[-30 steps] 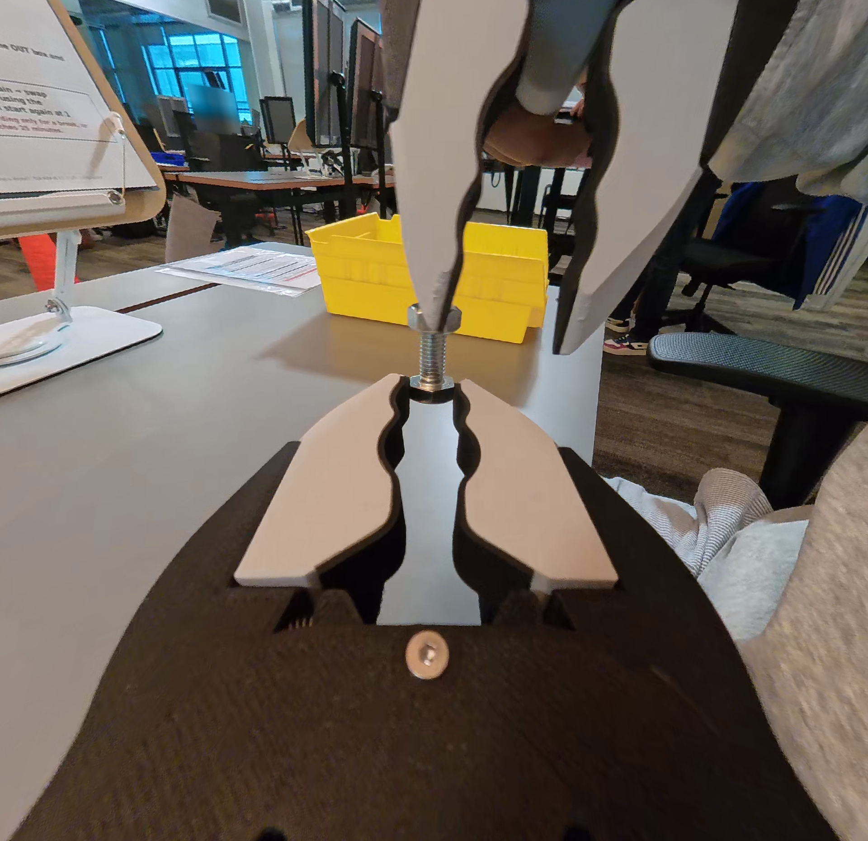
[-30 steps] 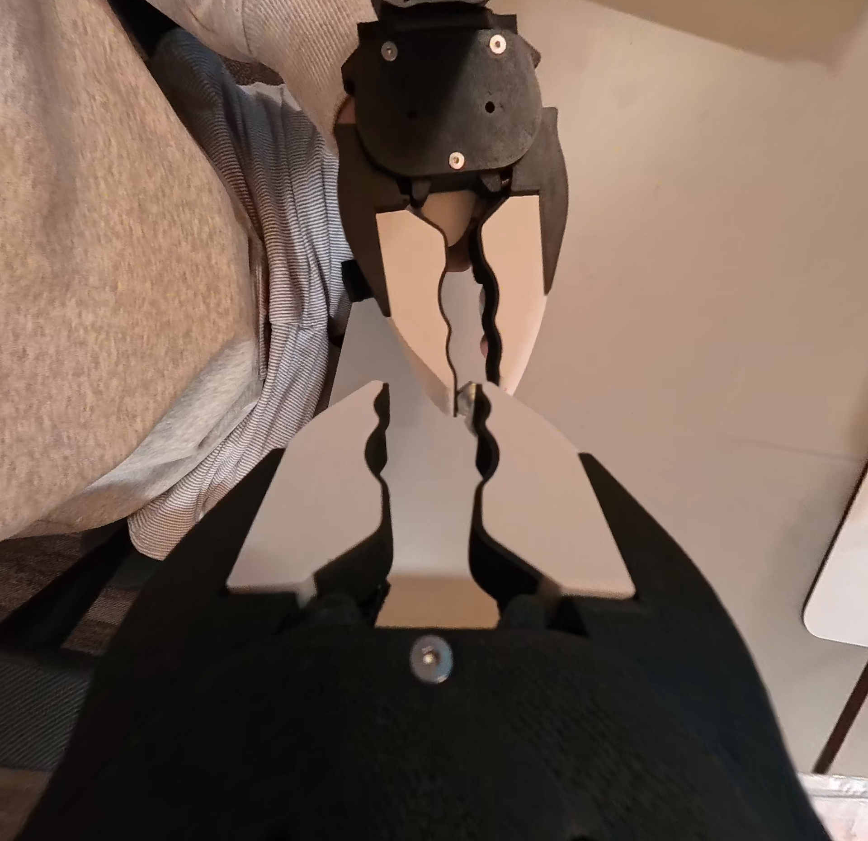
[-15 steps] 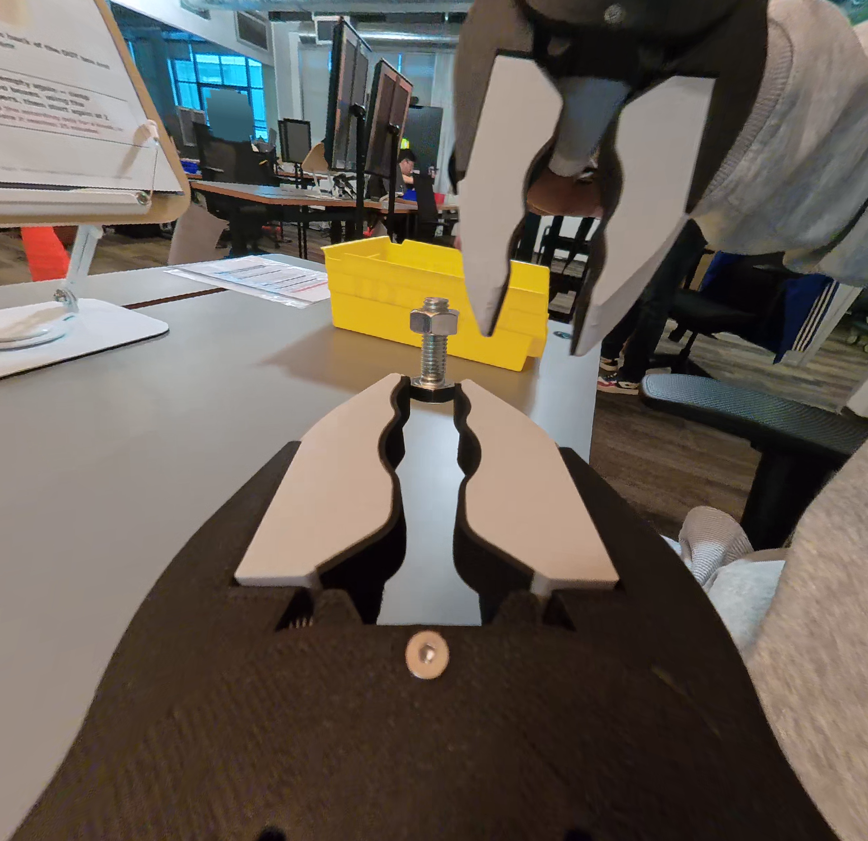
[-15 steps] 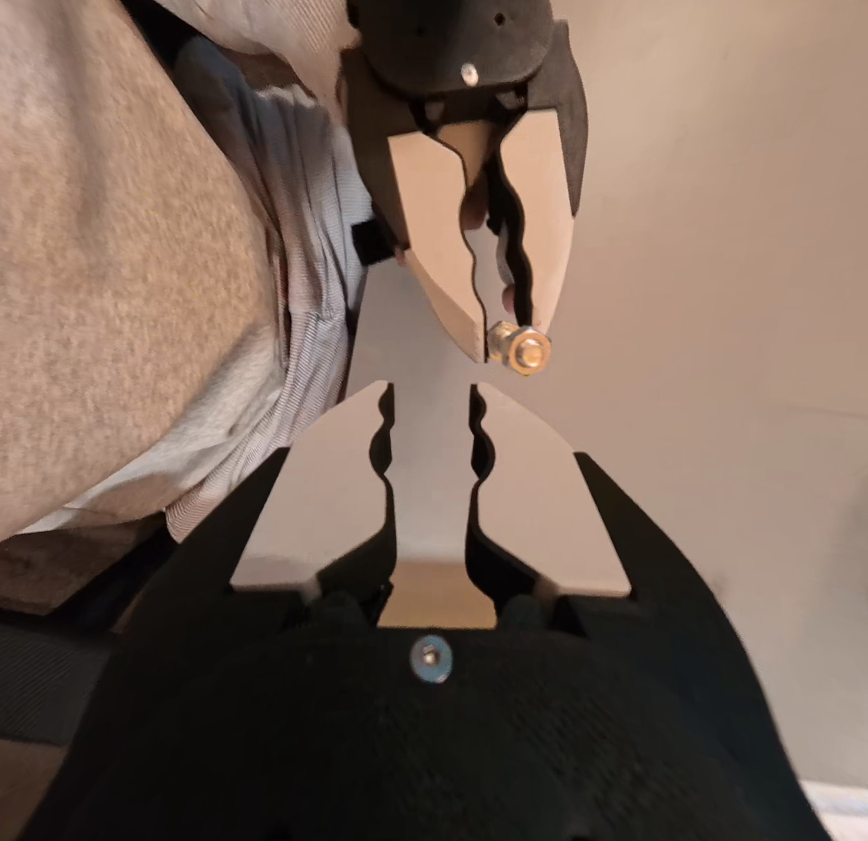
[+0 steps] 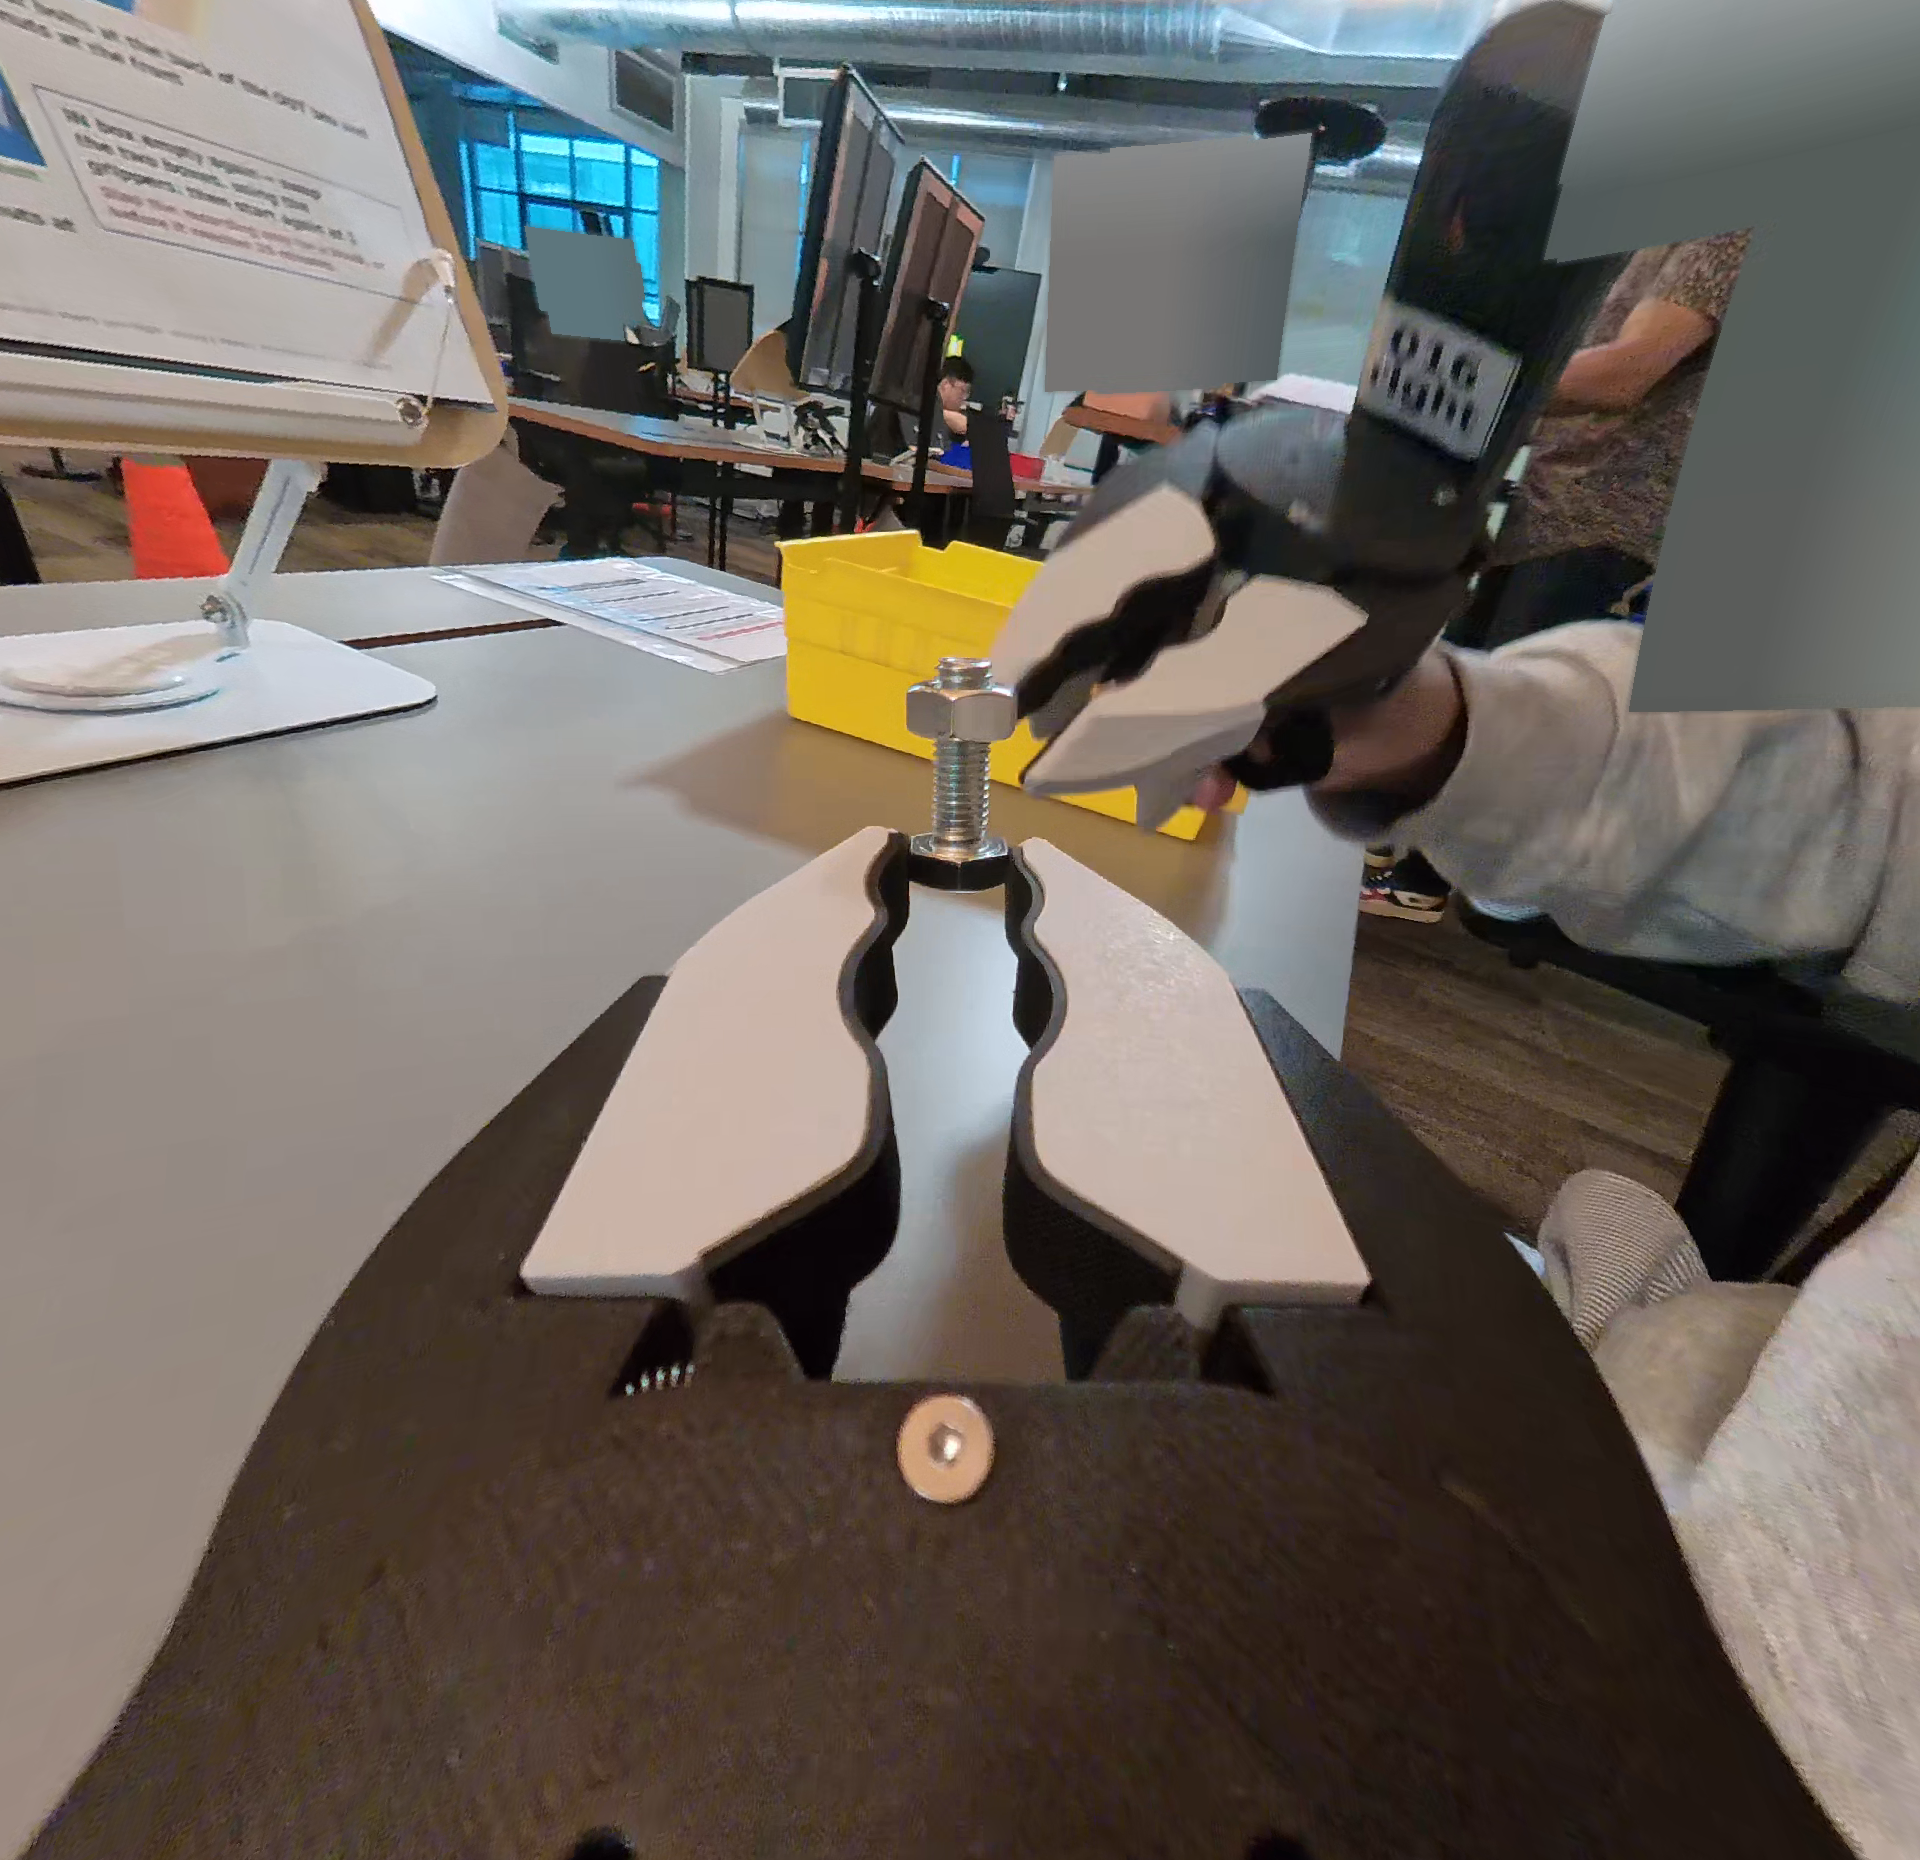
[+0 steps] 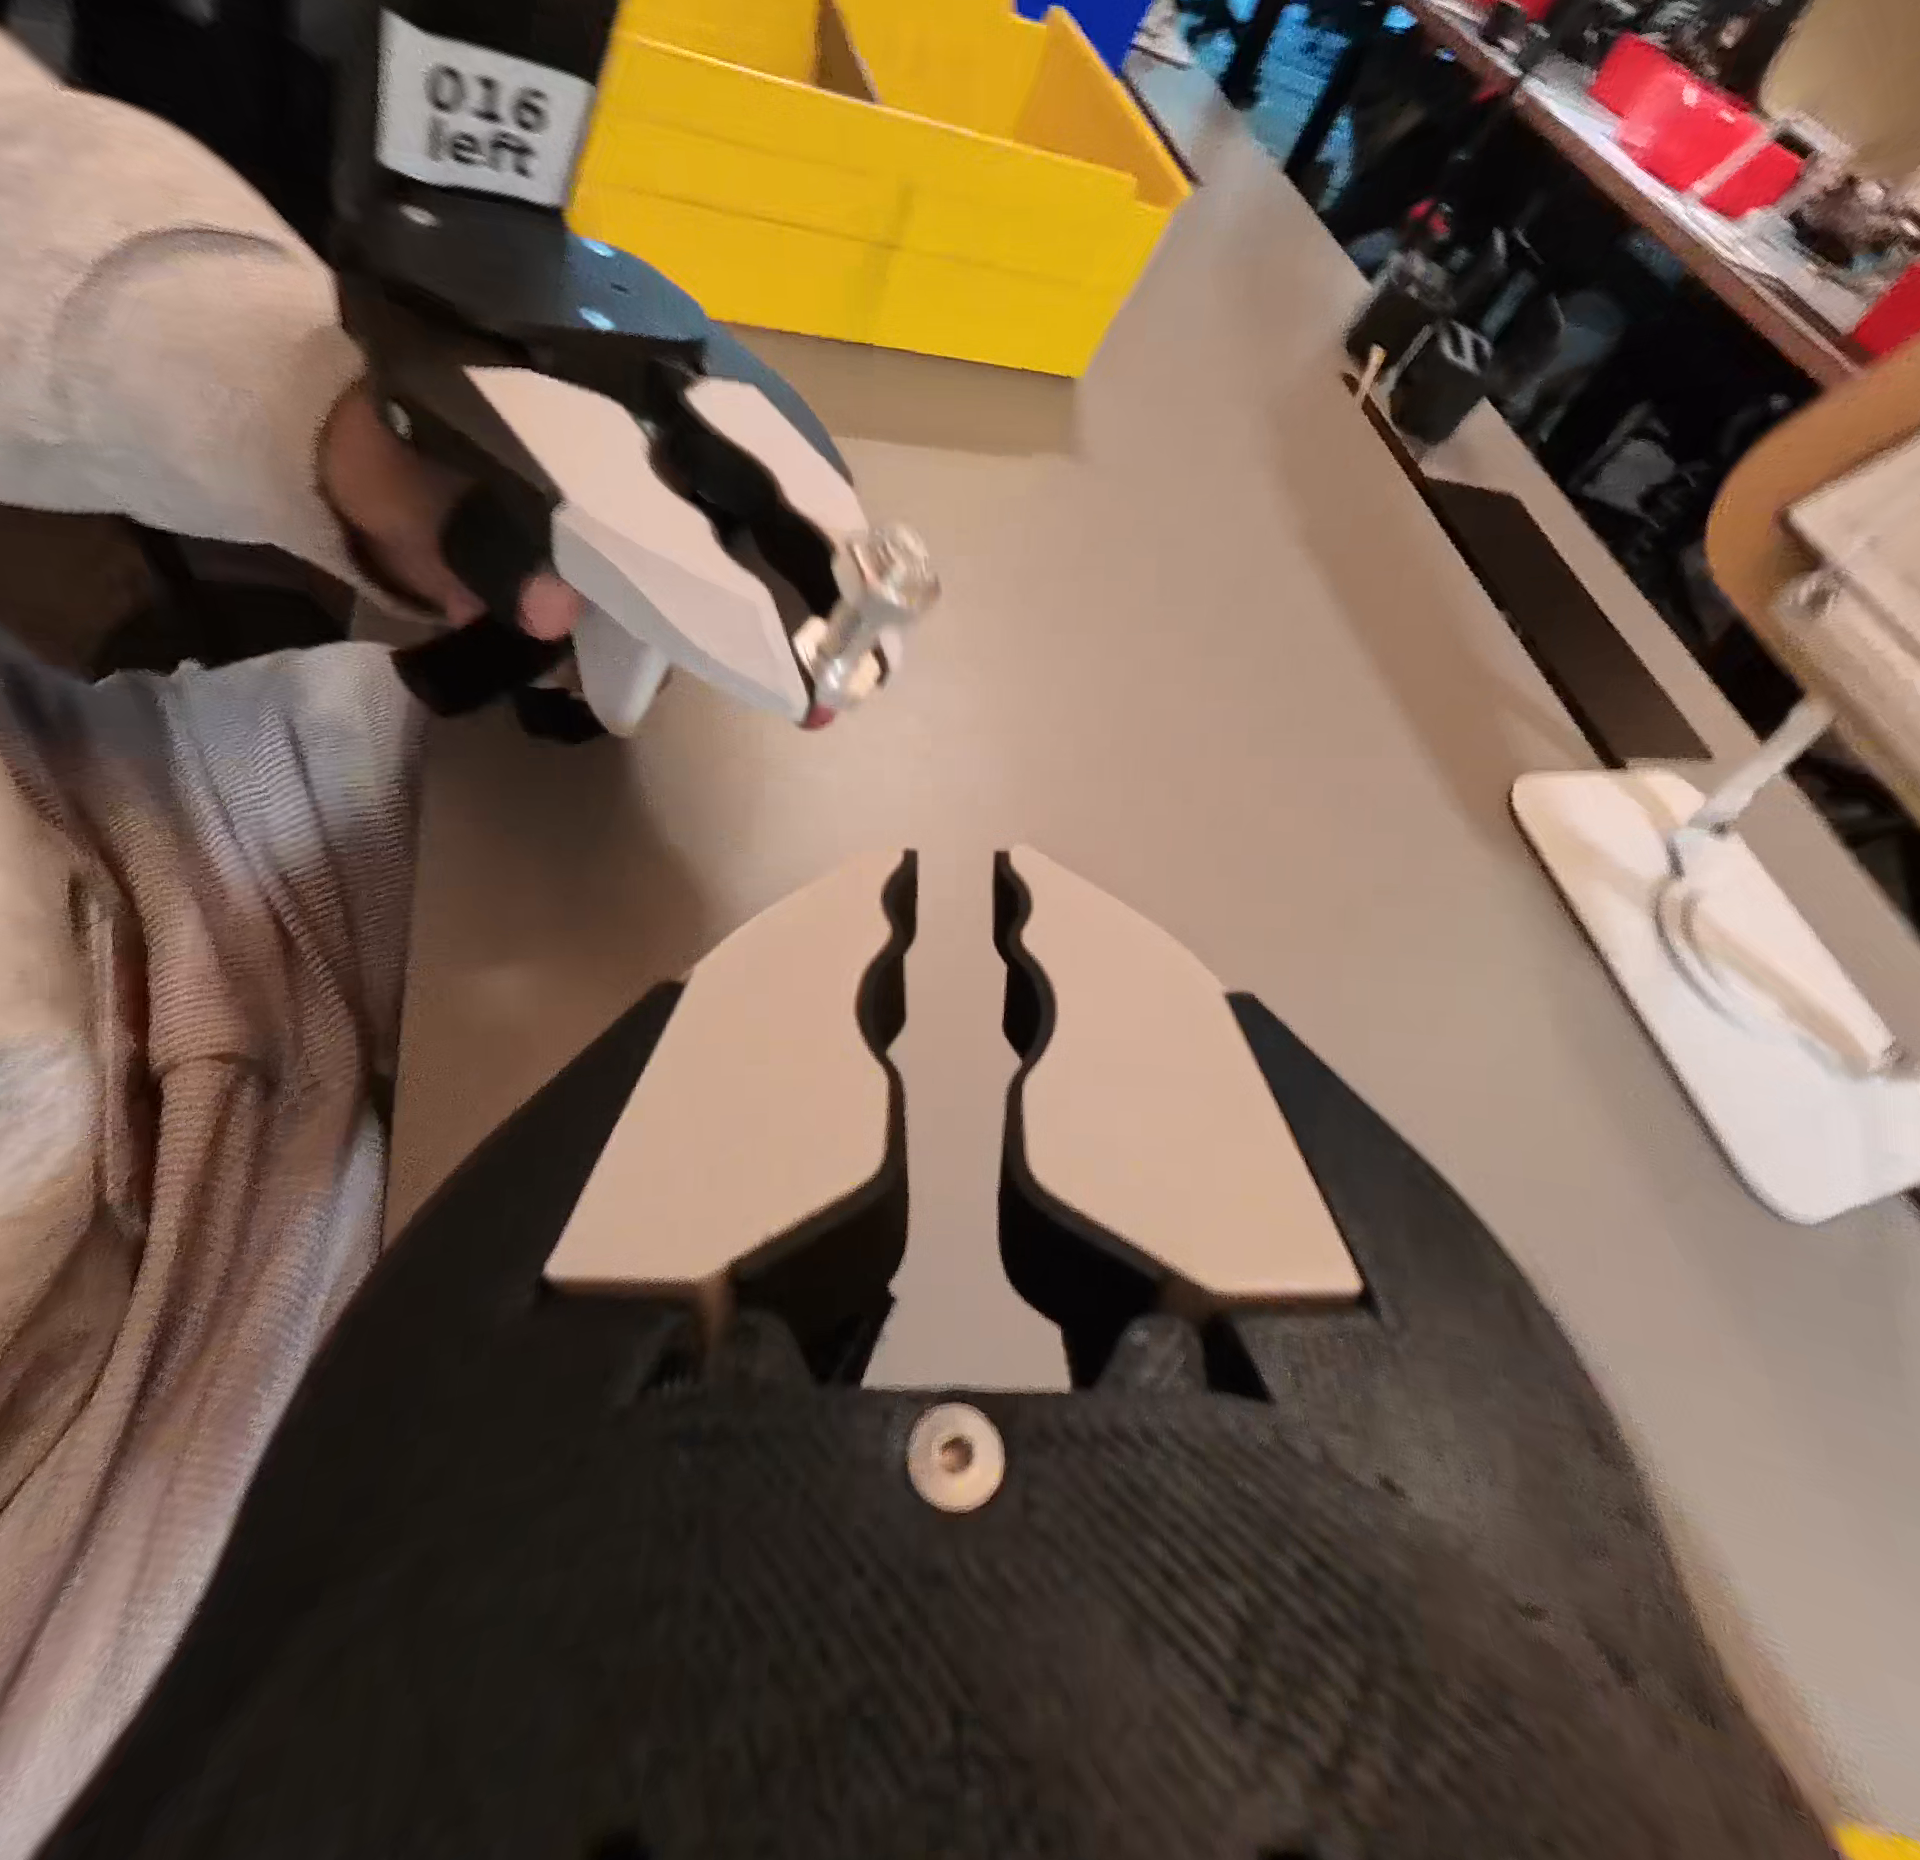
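Steel is what the left gripper [image 5: 956, 854] clamps: a threaded bolt [image 5: 958, 792] stands upright with its head pinched between the two pale fingertips, shank rising above them, and a hex nut [image 5: 958, 711] sits near the top of the thread with a little of the bolt end showing above it. In the right wrist view the same bolt [image 6: 862, 626] appears blurred at the tip of that left gripper [image 6: 831, 636], held in the air over the grey table [image 5: 312, 927]. The right gripper [image 6: 956, 860] holds nothing; its jaws stand slightly parted with a narrow strip of table visible between them. Seen from the left wrist view, the right gripper [image 5: 1023, 730] is tilted on its side just to the right of the nut, its tips very close to the nut's flat, though contact cannot be told. A hand [image 5: 1351, 740] in a pale grey sleeve carries it. Behind the bolt, a yellow plastic bin [image 5: 883, 615] with a divider rests on the table, with a printed sheet [image 5: 634, 605] lying to the left of the bin. Farther left of the bolt, a white stand base [image 5: 208, 678] carries a document holder [image 5: 208, 200] with paper clipped to it. Beyond the bin are desks, monitors and office chairs.
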Demonstrator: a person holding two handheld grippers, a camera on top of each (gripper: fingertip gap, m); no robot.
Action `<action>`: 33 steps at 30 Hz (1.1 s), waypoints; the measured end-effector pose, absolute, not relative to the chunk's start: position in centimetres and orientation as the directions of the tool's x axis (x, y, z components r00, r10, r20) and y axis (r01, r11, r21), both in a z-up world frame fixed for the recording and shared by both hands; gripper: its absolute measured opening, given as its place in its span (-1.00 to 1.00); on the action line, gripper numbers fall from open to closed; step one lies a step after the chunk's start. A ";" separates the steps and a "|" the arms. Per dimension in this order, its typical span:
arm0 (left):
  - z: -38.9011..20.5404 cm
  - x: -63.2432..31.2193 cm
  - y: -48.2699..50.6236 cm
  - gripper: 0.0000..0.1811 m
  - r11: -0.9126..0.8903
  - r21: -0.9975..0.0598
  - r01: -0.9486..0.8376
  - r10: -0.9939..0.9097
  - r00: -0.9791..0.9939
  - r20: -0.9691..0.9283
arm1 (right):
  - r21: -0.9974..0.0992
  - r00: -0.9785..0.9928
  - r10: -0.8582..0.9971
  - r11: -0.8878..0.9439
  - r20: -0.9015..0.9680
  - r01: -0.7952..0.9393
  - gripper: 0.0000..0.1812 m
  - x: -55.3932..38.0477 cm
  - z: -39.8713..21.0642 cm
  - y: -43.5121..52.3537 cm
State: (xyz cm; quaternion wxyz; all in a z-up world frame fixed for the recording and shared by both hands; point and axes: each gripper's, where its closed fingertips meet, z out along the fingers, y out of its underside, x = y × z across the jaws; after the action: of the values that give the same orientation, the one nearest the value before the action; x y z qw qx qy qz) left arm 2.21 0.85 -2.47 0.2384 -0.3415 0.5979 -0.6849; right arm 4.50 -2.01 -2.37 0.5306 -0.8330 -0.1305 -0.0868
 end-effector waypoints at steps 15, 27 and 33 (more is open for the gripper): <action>-2.2 6.5 -2.6 -0.80 -0.148 -0.987 -0.057 -0.730 -0.667 0.148 | -0.980 0.982 0.015 0.067 0.187 0.185 -0.69 4.6 -0.5 -3.9; -2.3 5.3 -3.2 -0.80 -0.234 -0.967 -0.099 -0.622 -0.749 0.227 | -0.889 0.917 0.088 0.227 -0.388 -0.398 -0.44 6.3 2.0 -4.3; -2.4 4.5 -3.5 -0.80 -0.200 -0.975 -0.094 -0.582 -0.790 0.196 | -0.959 0.967 0.079 0.132 -0.243 -0.252 -0.50 3.8 0.8 -2.7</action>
State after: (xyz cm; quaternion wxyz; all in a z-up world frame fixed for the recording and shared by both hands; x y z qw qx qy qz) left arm 4.48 -3.50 -2.40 0.1685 -0.2771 0.6095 -0.7234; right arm 3.85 -2.66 0.82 0.7495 -0.6494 0.0666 0.1104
